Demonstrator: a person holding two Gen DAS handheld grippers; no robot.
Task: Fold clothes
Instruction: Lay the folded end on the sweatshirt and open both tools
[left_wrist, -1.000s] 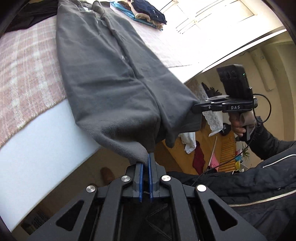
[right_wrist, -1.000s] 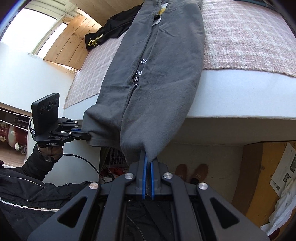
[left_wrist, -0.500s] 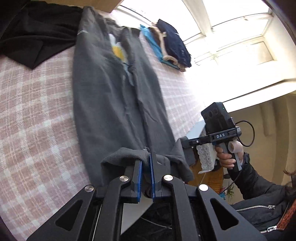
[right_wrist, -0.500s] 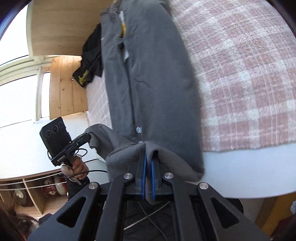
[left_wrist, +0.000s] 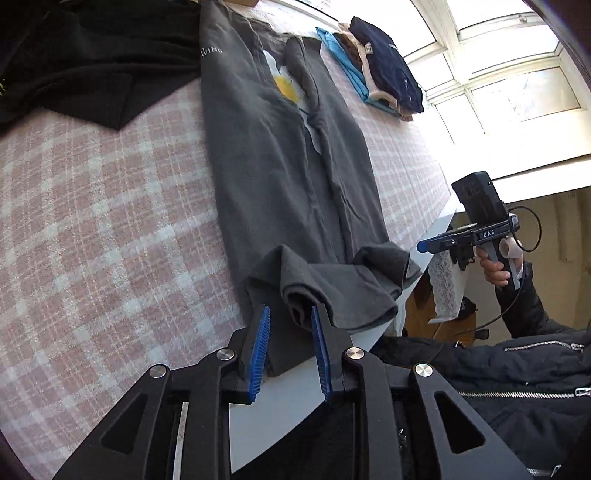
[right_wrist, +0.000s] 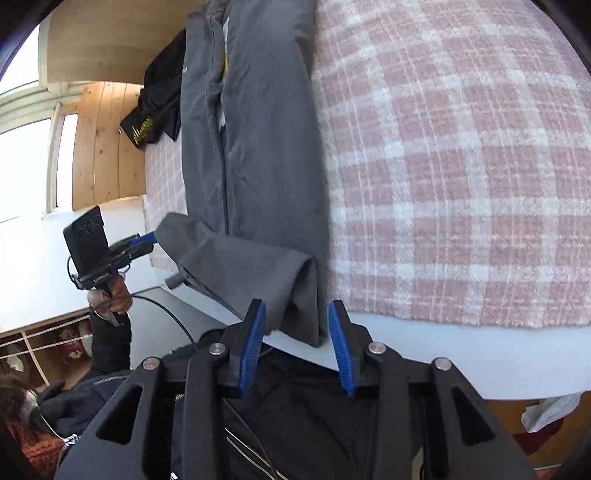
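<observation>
A long grey garment (left_wrist: 288, 177) (right_wrist: 258, 147) lies lengthwise on the bed, over a pink plaid blanket (left_wrist: 92, 221) (right_wrist: 461, 166). Its near end is turned back on itself into a loose folded hem (left_wrist: 332, 280) (right_wrist: 240, 266) at the bed's edge. My left gripper (left_wrist: 290, 310) stands open, its blue pads either side of the hem's left corner without pinching it. Over the hem's right corner my right gripper (right_wrist: 295, 306) is open too, with cloth hanging between its pads. Each gripper also shows from the side in the other's view, the right gripper (left_wrist: 421, 246) and the left gripper (right_wrist: 147, 236).
A black garment (left_wrist: 92, 66) (right_wrist: 159, 99) lies at the far left of the bed. A stack of folded clothes (left_wrist: 376, 85) sits at the far right by the window. The white mattress edge (left_wrist: 288, 398) (right_wrist: 480, 350) runs just below the grippers. A person's dark jacket (left_wrist: 517, 369) is close behind.
The hem hung over the bed's edge, pinched by both grippers. Both lifted it up onto the bed and folded it back, then opened and let it go.
</observation>
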